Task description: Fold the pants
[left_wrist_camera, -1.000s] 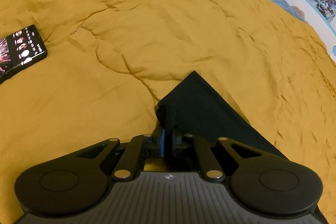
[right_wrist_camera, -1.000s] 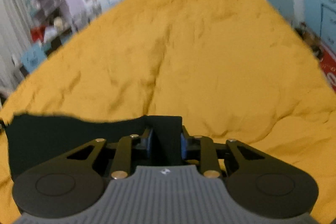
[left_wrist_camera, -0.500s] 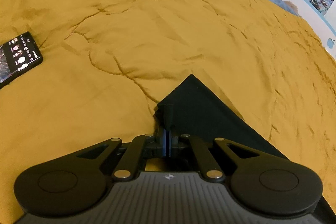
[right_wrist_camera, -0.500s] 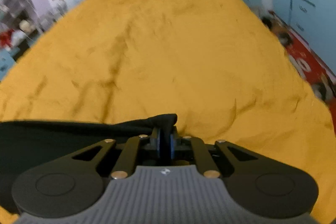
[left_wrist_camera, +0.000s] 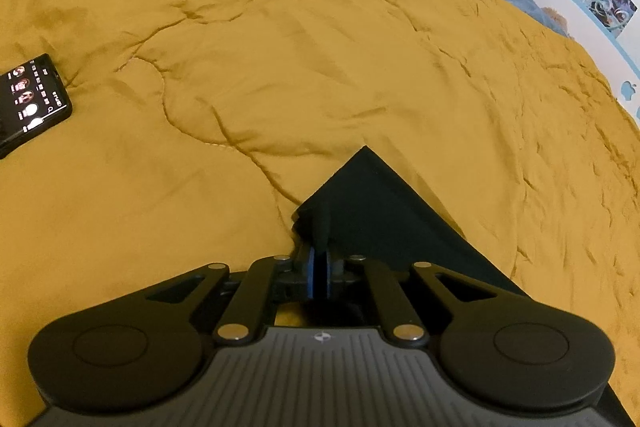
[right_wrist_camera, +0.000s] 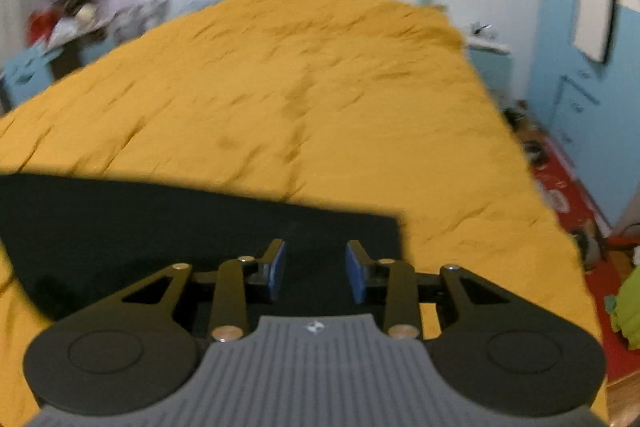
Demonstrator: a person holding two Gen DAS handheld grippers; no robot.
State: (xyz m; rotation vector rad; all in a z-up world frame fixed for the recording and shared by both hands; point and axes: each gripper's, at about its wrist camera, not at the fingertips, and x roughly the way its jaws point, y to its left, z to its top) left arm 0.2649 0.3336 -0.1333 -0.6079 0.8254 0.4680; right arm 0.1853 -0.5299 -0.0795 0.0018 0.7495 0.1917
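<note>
Black pants (left_wrist_camera: 384, 215) lie folded on a mustard-yellow bedspread (left_wrist_camera: 280, 75). In the left wrist view my left gripper (left_wrist_camera: 320, 259) is shut on a pinched fold at the pants' near corner, and the cloth runs off to the lower right. In the right wrist view the pants (right_wrist_camera: 160, 223) spread as a flat dark panel to the left. My right gripper (right_wrist_camera: 316, 267) hangs over the panel's right end. Its jaws are opening, the blue pads (right_wrist_camera: 277, 269) stand apart, and the cloth lies flat below them, not pinched.
A phone (left_wrist_camera: 28, 103) with a lit screen rests on the bedspread at the far left. Beyond the bed are shelves and posters on the wall. On the right, the bed edge (right_wrist_camera: 552, 211) drops to a red floor mat (right_wrist_camera: 568, 187) with clutter.
My right gripper let go of the pants' edge; its pads spread apart and it swung right and rose a little. The left gripper stayed in place, pinching the same corner.
</note>
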